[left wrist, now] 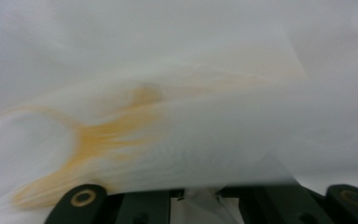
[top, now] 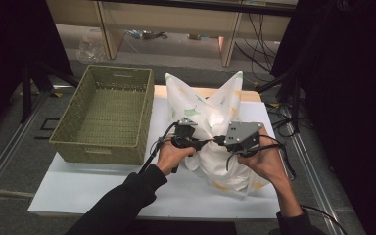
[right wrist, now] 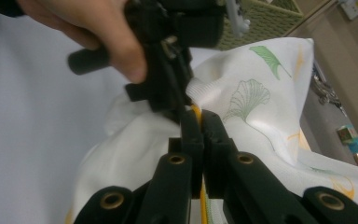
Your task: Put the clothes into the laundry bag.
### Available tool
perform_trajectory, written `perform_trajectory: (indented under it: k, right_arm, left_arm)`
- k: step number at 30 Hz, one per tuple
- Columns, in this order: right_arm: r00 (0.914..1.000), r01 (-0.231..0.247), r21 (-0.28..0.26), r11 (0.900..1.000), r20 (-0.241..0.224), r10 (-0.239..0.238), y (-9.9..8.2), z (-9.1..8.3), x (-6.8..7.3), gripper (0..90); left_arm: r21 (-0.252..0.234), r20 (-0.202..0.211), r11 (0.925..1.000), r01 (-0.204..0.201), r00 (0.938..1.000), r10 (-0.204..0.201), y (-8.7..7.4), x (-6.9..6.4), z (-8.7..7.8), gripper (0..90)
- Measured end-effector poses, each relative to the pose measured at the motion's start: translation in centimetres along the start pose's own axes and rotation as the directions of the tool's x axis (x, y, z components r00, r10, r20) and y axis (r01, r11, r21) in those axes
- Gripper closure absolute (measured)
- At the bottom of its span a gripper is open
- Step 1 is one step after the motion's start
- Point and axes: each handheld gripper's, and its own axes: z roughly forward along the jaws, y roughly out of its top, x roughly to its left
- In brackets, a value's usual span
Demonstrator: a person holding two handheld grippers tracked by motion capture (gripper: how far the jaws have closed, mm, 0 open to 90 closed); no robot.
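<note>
A white cloth (top: pixel 215 117) printed with green and yellow leaves stands bunched up on the white table (top: pixel 93 188), two corners pointing upward. My left gripper (top: pixel 206 142) and right gripper (top: pixel 219 140) meet tip to tip at its middle, each held by a hand. In the right gripper view my right gripper (right wrist: pixel 200 116) is shut on a yellow-edged fold of the cloth (right wrist: pixel 261 116). Just beyond it the left gripper (right wrist: pixel 179 105) pinches the same fold. In the left gripper view the cloth (left wrist: pixel 177 93) drapes over the jaws and hides their tips.
An empty green woven basket (top: pixel 105 115) sits on the table to the left of the cloth, its corner showing behind the left gripper (right wrist: pixel 261 21). Bare table lies in front of the basket. Shelving legs and cables stand on the floor behind.
</note>
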Motion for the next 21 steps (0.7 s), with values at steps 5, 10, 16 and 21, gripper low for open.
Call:
perform_trajectory:
  k: [5, 10, 16, 21]
  right_arm:
    - [0.9999, -0.009, 0.029, 0.9995, 0.014, 0.009, -0.7, 0.8, -0.3, 90.0]
    - [0.9995, -0.029, 0.020, 0.9994, 0.009, 0.029, -0.8, 0.7, -0.4, 90.0]
    - [0.9997, -0.012, 0.033, 0.9994, 0.023, 0.011, -0.7, 1.0, -0.5, 90.0]
    - [0.9995, -0.031, 0.024, 0.9993, 0.006, 0.030, -0.6, 1.2, -0.2, 90.0]
  left_arm:
    - [0.028, 0.004, 0.9992, -0.027, 0.9996, 0.027, -0.3, -0.1, -1.0, 56.8]
    - [0.036, 0.031, 0.9984, -0.043, 0.9986, 0.042, -1.2, -0.5, -4.7, 33.4]
    - [0.132, 0.076, 0.9620, -0.239, 0.9701, 0.231, -3.3, -1.9, -6.3, 19.9]
    - [0.165, 0.137, 0.9747, -0.151, 0.9822, 0.129, -4.6, -2.2, -3.9, 16.3]
